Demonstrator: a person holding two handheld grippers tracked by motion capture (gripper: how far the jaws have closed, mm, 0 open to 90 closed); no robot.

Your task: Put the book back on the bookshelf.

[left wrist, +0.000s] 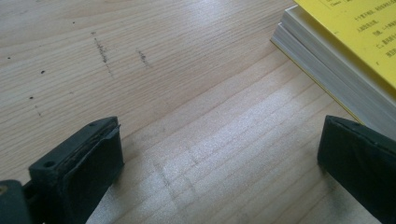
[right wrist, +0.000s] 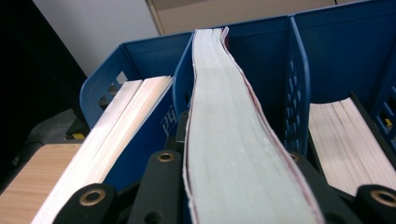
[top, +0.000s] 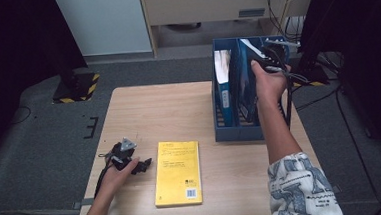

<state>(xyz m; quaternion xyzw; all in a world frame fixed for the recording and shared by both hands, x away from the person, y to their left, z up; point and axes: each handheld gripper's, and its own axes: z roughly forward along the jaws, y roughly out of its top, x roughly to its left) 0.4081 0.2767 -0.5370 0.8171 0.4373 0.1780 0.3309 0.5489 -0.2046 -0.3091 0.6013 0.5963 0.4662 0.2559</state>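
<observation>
Blue file rack [top: 240, 132]: right gripper [top: 270, 57] clamped on a book [right wrist: 233, 154], book half into the middle slot.
Left gripper [top: 132, 163] rests wide open beside the yellow book [top: 178, 173]. Risk: the book's bowed page block could snag on the divider [right wrist: 296, 84] and twist out of the grip.

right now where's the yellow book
In the high view the yellow book lies flat on the table near its front edge, just right of the left tongs and in front-left of the blue file rack.
</observation>
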